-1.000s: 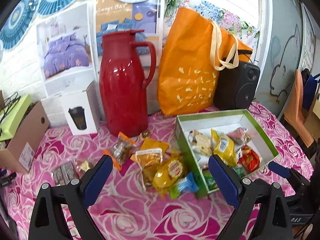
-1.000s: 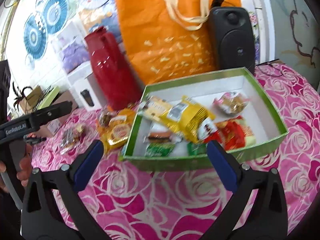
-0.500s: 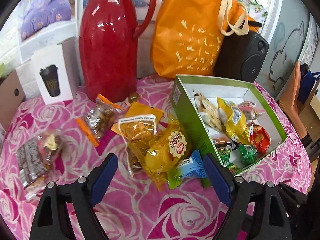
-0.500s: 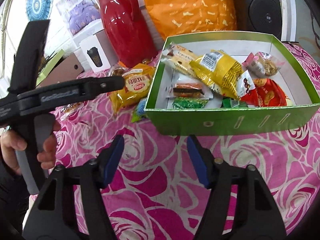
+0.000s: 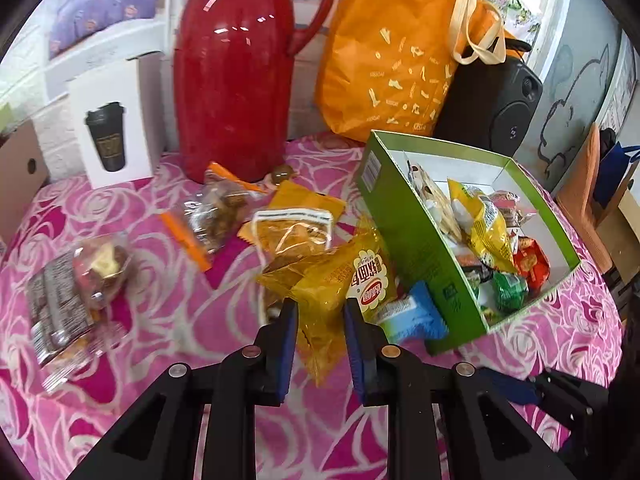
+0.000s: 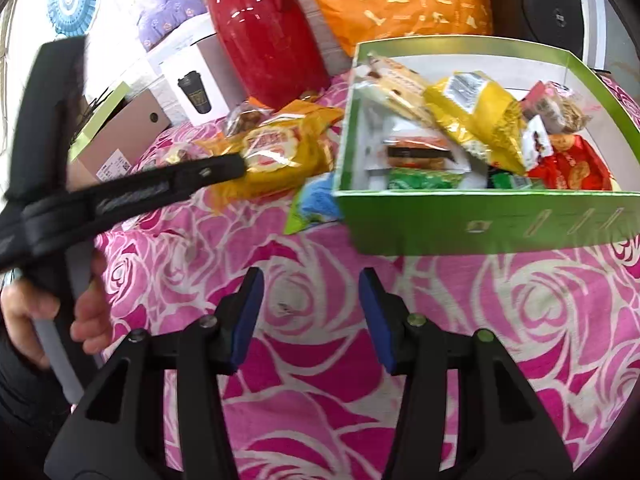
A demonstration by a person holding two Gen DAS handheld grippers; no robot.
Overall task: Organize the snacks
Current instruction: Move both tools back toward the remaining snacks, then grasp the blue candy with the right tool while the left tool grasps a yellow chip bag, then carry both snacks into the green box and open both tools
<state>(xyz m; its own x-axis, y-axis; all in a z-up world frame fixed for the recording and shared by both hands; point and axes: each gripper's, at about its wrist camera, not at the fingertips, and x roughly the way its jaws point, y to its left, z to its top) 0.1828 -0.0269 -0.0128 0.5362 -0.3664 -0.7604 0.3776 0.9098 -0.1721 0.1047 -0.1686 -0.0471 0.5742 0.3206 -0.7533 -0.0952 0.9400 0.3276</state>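
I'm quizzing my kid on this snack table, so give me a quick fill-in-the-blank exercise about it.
1. The left gripper is closing on a crinkly ____ snack packet.
2. The open cardboard box holding snacks is ____ outside.
3. The tall plastic thermos jug is ____.
4. Between the right gripper's jaws lies only the rose-patterned ____.

Missing: yellow; green; red; tablecloth

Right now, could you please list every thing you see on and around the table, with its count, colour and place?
jug: one, red, at the back, upright.
bag: one, orange, behind the box.
speaker: one, black, right of the bag.
cup carton: one, white, left of the jug.
box: one, green, open, on the right, several snacks inside.
yellow packet: one, beside the box, between the left tongs.
blue packet: one, against the box wall.
other loose snacks: about four, clear or orange, on the cloth at left.
tablecloth: one, pink roses.
left tongs: closing on the yellow packet.
right tongs: closing, nothing between them, above the tablecloth.
hand: one, holding the left tongs.
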